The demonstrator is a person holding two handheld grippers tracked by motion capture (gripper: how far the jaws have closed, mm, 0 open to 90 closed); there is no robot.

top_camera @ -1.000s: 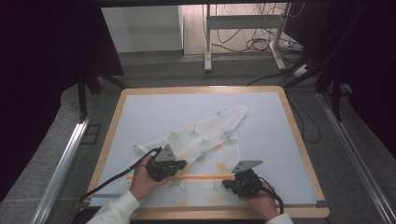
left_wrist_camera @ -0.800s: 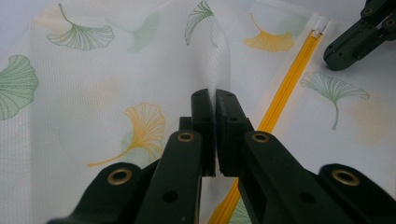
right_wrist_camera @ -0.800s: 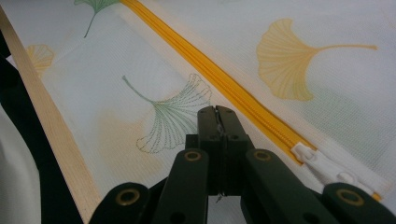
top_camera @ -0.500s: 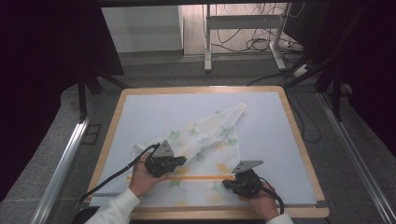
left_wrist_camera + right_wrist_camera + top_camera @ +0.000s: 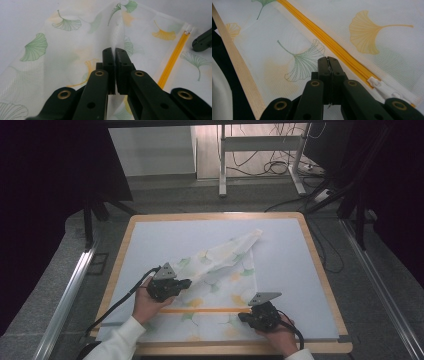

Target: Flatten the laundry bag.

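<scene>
A white mesh laundry bag with leaf prints lay on the surface. The left gripper pinched a raised fold of it. The right gripper had its fingers pressed together beside the yellow zipper.

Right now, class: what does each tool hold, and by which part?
Left tool: a raised fold of the mesh bag. Right tool: shut; any grip cannot be told.

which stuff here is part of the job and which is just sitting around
In use:
- mesh bag with yellow zipper
- left gripper, shut on a ridge of the bag
- right gripper, shut on the bag by the zipper

Just around:
- table
- floor cables
- metal stand
</scene>
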